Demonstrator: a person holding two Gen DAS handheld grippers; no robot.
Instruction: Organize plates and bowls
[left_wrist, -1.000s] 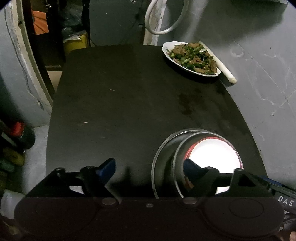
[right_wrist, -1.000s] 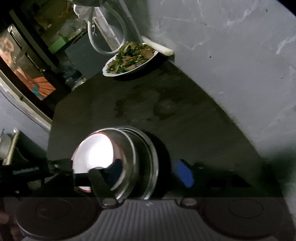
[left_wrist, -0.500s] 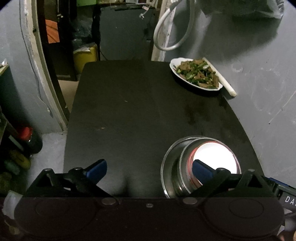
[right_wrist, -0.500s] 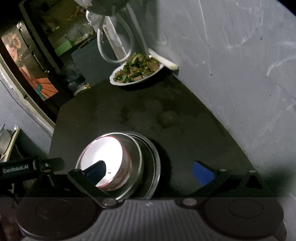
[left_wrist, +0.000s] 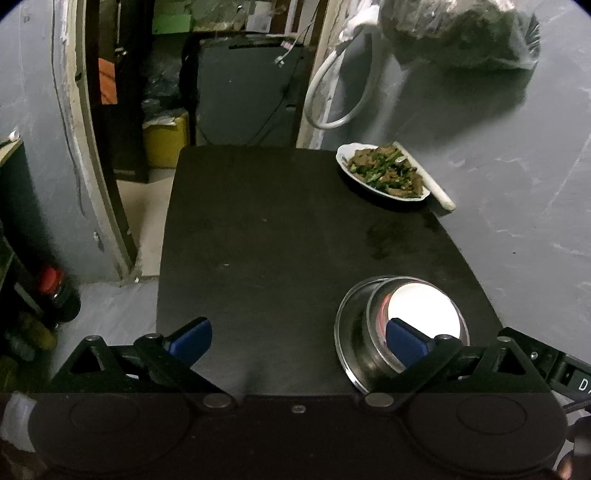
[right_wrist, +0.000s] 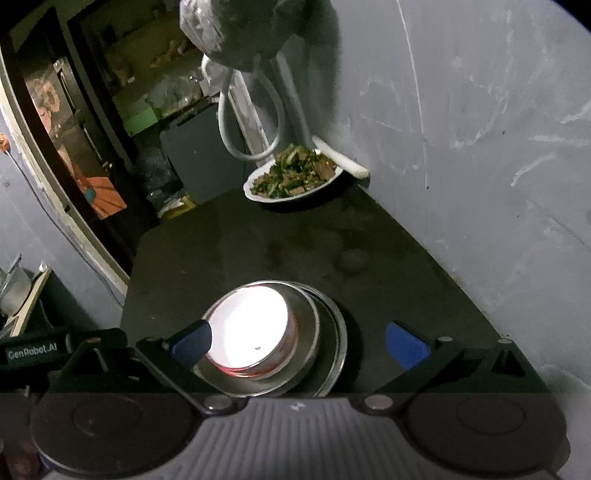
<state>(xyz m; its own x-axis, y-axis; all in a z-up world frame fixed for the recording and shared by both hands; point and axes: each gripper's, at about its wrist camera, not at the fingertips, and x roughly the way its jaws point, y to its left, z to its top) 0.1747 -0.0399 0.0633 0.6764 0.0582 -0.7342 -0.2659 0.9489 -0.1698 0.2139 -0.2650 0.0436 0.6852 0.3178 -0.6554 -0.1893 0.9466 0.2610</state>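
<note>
Steel bowls (left_wrist: 354, 332) sit nested on the black table (left_wrist: 277, 258).

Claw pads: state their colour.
Blue pads, on black claw arms; clearest in the left wrist view.

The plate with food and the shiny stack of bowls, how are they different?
The plate with food is white, oval and full of meat and greens; the stack of bowls is round metal with an empty white dish on top. The plate sits alone at the table's far corner; the bowls are nested near the camera. Both rest on the black table.
</note>
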